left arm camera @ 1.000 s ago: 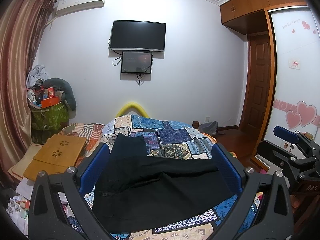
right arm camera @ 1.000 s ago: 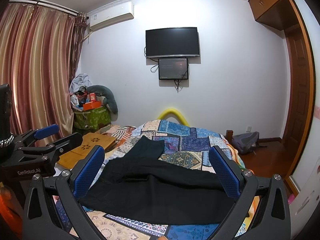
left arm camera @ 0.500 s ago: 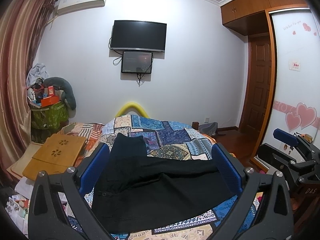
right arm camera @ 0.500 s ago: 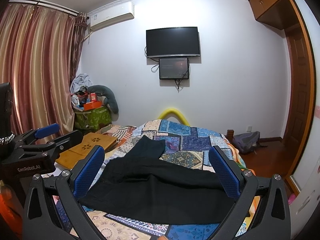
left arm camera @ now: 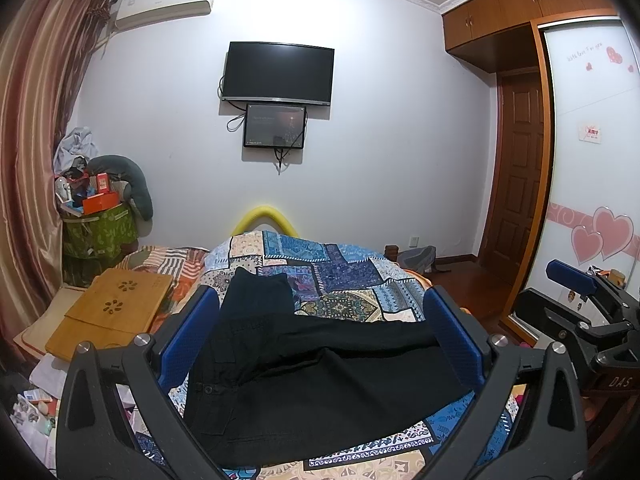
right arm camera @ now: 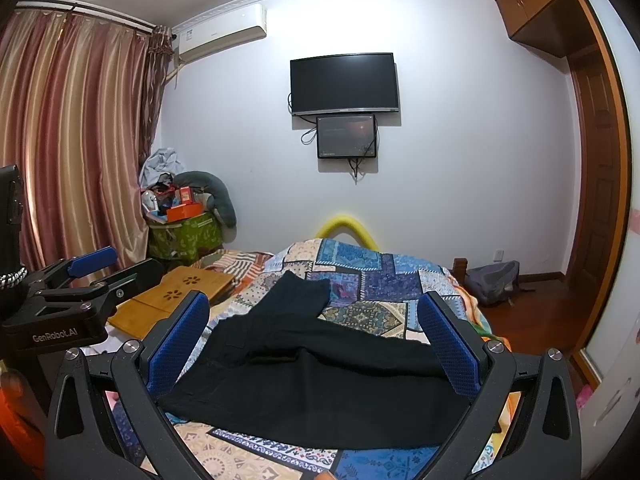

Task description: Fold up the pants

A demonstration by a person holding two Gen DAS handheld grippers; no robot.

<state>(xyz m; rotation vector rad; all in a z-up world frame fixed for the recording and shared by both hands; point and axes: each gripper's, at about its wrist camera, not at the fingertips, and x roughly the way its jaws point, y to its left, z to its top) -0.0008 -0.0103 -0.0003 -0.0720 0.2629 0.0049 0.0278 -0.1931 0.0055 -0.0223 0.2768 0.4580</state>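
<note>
Black pants (left arm camera: 304, 376) lie on a patchwork quilt on the bed (left arm camera: 344, 276), folded over into a rough wide band with one part reaching toward the far wall; they also show in the right wrist view (right arm camera: 320, 372). My left gripper (left arm camera: 320, 320) is open and empty, held above the near edge of the pants. My right gripper (right arm camera: 314, 320) is open and empty, likewise above them. The right gripper (left arm camera: 576, 288) shows at the right edge of the left wrist view, and the left gripper (right arm camera: 84, 276) at the left edge of the right wrist view.
A bamboo lap tray (left arm camera: 112, 312) lies left of the bed. A green bin (left arm camera: 100, 232) piled with clutter stands by the curtain (right arm camera: 72, 152). A TV (left arm camera: 278, 74) hangs on the far wall. A wardrobe (left arm camera: 592, 184) and a door (left arm camera: 516, 176) are at right, a grey bag (right arm camera: 496, 280) on the floor.
</note>
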